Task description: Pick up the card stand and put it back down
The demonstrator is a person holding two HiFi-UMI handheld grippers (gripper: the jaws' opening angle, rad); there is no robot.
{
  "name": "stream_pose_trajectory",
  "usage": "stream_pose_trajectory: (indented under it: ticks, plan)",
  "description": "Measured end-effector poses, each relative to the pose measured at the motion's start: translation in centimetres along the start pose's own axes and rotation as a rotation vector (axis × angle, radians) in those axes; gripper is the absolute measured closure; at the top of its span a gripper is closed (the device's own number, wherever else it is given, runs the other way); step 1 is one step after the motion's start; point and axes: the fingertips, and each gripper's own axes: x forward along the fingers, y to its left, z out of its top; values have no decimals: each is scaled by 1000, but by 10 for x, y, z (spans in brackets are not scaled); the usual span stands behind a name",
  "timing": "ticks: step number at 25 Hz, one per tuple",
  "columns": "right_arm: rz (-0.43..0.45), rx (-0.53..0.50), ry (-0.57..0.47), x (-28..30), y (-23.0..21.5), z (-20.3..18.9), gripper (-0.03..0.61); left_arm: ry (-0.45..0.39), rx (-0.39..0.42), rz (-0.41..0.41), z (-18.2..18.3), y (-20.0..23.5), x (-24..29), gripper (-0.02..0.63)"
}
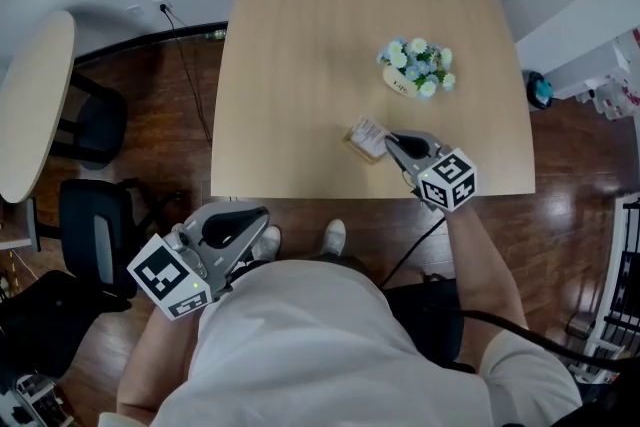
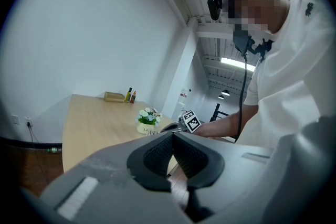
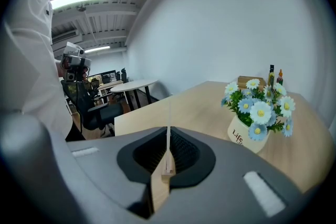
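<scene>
Card stand [image 1: 366,137] update: grabbed, I'd say, but not set back down yet. On the table [image 1: 300,65] it's near the front edge, just in front of the flower pot [image 1: 418,70]. My right tool [image 1: 398,147] is pinched tight on its wooden base, and I can't tell if it's off the table. My left tool [image 1: 258,214] is closed on nothing, down by my waist.
</scene>
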Motion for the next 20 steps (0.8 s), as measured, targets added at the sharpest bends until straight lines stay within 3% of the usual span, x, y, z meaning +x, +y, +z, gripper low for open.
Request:
stream_pose_trajectory:
  ticks: [20]
  plan:
    - [0, 0, 6, 6, -2, -18, 552, 13, -2, 0, -2, 2, 0, 611]
